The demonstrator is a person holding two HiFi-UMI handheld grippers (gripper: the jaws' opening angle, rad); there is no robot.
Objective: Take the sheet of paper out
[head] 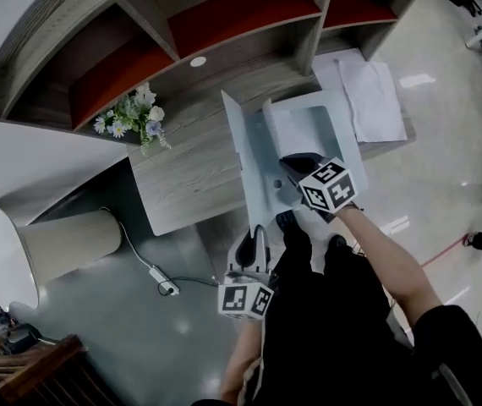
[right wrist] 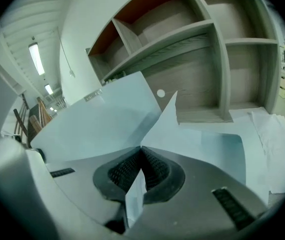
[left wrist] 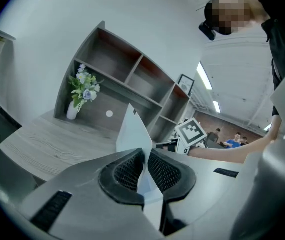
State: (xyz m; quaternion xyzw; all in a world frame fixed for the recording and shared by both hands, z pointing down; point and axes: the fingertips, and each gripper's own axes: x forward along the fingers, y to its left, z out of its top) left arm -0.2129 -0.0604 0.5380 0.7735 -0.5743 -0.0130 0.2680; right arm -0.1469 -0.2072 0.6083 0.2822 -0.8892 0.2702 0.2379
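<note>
A pale blue folder (head: 256, 176) lies open on the grey desk (head: 186, 180), its cover standing up at the left. My left gripper (head: 255, 237) is shut on the folder's near edge; in the left gripper view the blue flap (left wrist: 132, 129) rises from between the closed pads of that gripper (left wrist: 145, 156). My right gripper (head: 296, 161) hangs above the folder's middle, shut on a corner of the white sheet of paper (head: 296, 129). In the right gripper view the sheet (right wrist: 170, 119) lifts up out of the gripper (right wrist: 142, 156), with the folder cover (right wrist: 97, 124) behind it.
A vase of flowers (head: 139, 121) stands at the desk's far left, under a shelf unit (head: 224, 24). Loose white papers (head: 372, 100) lie at the desk's right end. On the floor at the left are a white cylinder (head: 46, 248) and a cable with a plug (head: 165, 286).
</note>
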